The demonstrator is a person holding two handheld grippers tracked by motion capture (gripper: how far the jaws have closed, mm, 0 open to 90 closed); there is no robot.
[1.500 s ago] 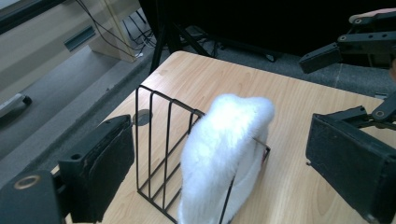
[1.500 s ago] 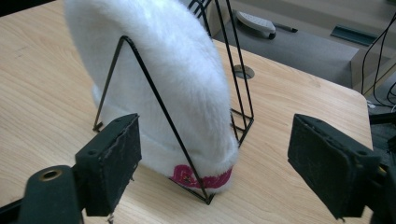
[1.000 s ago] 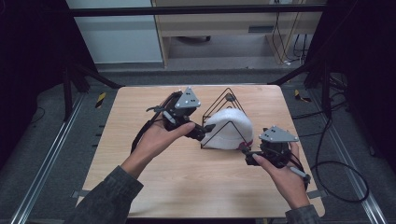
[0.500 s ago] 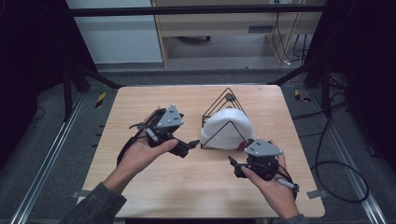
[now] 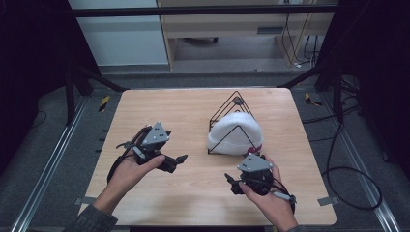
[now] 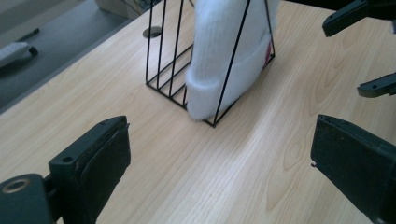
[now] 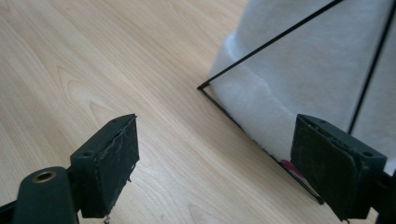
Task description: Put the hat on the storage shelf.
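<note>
A white knit hat (image 5: 235,133) sits inside a black wire triangular rack (image 5: 236,101) on the right half of the wooden table (image 5: 145,108). My left gripper (image 5: 178,163) is left of the rack and apart from it, jaws open and pointing toward it. In the left gripper view the open gripper (image 6: 219,163) holds nothing, with the hat (image 6: 224,60) and rack (image 6: 163,60) ahead. My right gripper (image 5: 230,182) hovers just in front of the rack, open. In the right gripper view the empty gripper (image 7: 219,163) frames the hat's brim (image 7: 280,107) and a rack corner (image 7: 201,87).
The right gripper's jaws (image 6: 369,46) appear at the top right of the left gripper view. Cables (image 5: 348,174) lie on the floor to the right of the table. A pale cabinet (image 5: 121,34) and low shelving (image 5: 232,29) stand behind it.
Both grippers have drawn back from the hat and rack toward the person. The left one moved left and away from the rack; the right one moved left and nearer the front edge.
</note>
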